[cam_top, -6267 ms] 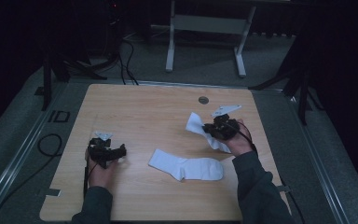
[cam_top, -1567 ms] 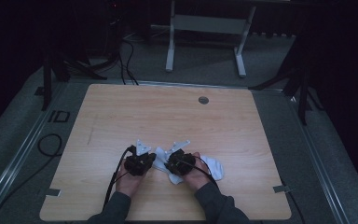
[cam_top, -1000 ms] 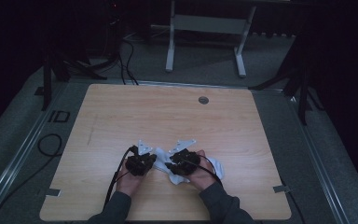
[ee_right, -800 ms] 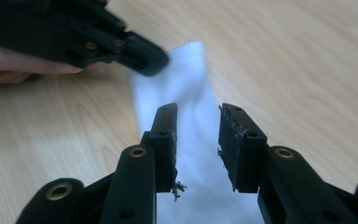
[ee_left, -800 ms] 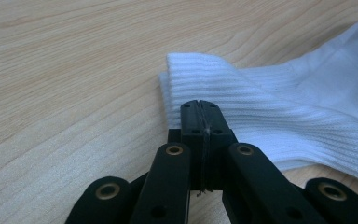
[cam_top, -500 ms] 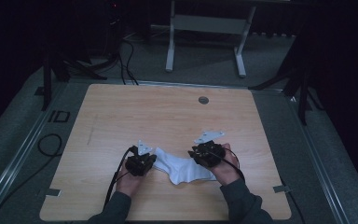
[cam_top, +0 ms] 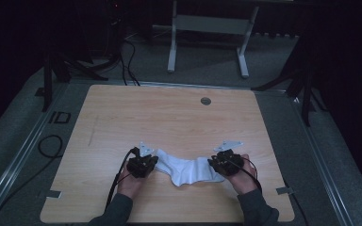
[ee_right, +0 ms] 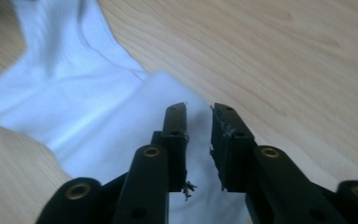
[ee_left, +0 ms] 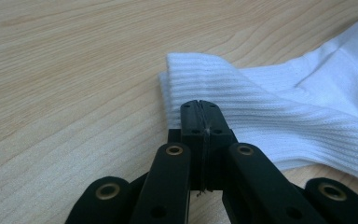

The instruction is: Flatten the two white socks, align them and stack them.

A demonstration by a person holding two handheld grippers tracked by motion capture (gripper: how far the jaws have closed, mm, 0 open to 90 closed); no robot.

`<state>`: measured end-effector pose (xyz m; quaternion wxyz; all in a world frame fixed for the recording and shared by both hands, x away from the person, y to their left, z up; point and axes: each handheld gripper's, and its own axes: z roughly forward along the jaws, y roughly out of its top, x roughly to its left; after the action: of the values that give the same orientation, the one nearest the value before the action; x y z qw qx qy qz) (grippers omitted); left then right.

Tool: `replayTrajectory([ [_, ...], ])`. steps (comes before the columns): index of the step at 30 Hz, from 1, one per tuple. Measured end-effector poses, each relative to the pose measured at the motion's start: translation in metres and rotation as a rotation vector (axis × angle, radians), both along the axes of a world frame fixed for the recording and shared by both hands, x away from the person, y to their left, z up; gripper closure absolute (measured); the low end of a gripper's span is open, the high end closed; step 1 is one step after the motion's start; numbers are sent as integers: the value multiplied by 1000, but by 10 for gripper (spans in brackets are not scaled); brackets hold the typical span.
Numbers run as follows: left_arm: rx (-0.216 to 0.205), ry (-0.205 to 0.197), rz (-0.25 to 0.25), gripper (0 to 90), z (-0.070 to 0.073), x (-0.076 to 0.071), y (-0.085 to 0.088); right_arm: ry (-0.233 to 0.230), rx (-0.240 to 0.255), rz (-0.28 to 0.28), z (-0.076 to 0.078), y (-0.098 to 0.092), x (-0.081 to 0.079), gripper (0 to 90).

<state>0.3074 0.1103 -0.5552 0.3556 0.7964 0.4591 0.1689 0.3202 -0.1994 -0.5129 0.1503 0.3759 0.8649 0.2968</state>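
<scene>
Lying flat on the counter (cam_top: 179, 117), the white sock (cam_top: 188, 169) is stretched with its long axis running from one hand to the other. Its ribbed cuff (ee_left: 223, 88) is clamped in the fully closed left hand-held gripper (cam_top: 143, 164). At the toe end, the right hand-held gripper (cam_top: 224, 162) is held low with jaws narrowly parted over the fabric, nothing pinched. Both forearms are kept near the counter's front edge.
</scene>
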Motion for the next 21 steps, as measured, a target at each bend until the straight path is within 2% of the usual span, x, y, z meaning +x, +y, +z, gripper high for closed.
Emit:
replayTrajectory([
  [12,-1,0,0,897,0,0,0,46,-7,-49,-20,-9,2,624],
  [21,-1,-2,2,897,0,-1,0,85,9,-70,-31,-10,10,585],
])
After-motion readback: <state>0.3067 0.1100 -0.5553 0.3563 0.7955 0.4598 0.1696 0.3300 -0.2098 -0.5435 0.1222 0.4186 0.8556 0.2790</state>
